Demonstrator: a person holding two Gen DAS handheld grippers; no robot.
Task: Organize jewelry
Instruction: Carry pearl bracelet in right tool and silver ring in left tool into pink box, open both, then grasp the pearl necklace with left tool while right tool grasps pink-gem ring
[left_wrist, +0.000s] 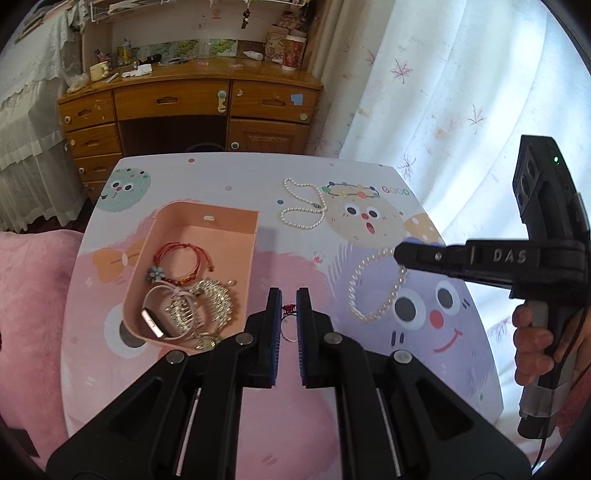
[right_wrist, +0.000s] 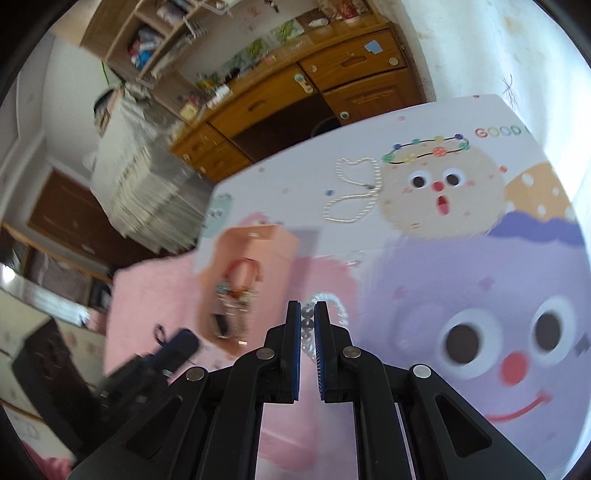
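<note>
left gripper: lower centre of the left wrist view, clenched on a thin silver ring with a small red ornament, held above the tabletop.
right gripper: lower centre of the right wrist view, clenched on a clear crystal bead bracelet; in the left wrist view the bracelet hangs from its tip at right of frame.
person's hand: right edge of the left wrist view, wrapped round the right gripper's handle.
pink rectangular plastic tray: left of centre, just left of the left gripper; it holds red cord bracelets, a sparkly silver hair claw and a pale pink strap.
white pearl necklace: loose on the tabletop, above centre, well apart from the tray.
cartoon-printed tabletop: pink and lilac faces.
wooden desk with drawers: upper left, behind the tabletop.
</note>
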